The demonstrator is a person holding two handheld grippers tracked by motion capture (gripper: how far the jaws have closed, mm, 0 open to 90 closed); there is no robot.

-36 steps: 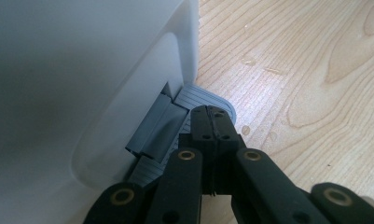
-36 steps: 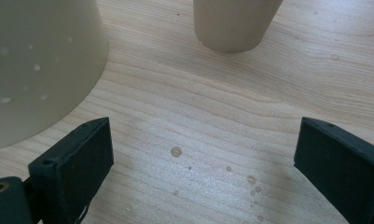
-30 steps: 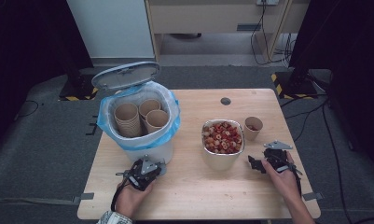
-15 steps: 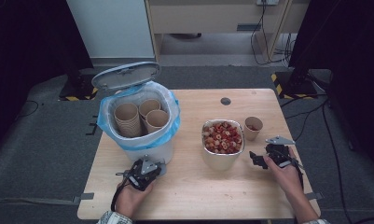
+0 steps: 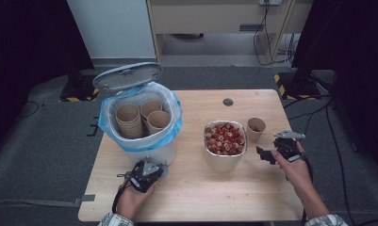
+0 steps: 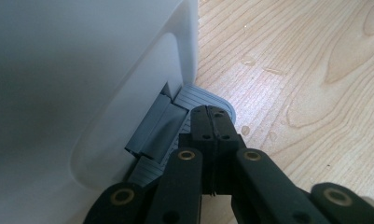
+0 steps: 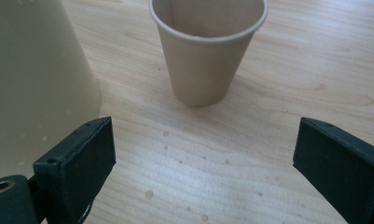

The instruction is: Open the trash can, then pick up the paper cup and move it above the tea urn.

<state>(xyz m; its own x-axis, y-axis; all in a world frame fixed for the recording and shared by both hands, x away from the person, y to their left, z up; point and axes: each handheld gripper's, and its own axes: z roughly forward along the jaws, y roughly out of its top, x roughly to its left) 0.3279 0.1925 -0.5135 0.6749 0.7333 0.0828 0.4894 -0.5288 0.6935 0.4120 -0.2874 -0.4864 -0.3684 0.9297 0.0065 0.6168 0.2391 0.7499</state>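
A white pedal bin (image 5: 144,141) with a blue liner stands at the table's left, lid (image 5: 126,76) raised, several paper cups (image 5: 142,117) inside. My left gripper (image 5: 146,173) is shut at its base. In the left gripper view the closed left gripper (image 6: 212,114) rests on the grey ribbed pedal (image 6: 194,95) against the bin wall (image 6: 82,70). My right gripper (image 5: 266,154) stands open, just short of a small paper cup (image 5: 256,128). In the right gripper view that cup (image 7: 205,60) stands upright ahead of the right gripper (image 7: 208,140), nothing between the jaws.
A metal bowl (image 5: 225,141) heaped with red and yellow cereal rings stands left of the small cup; its side (image 7: 35,74) is close to the right gripper's left jaw. The table (image 5: 201,197) has a cable hole (image 5: 228,101) at the back. Water drops dot the wood.
My right gripper has risen and moved a little farther from the person, toward the small cup. The left gripper stays on the pedal and the lid stays up.
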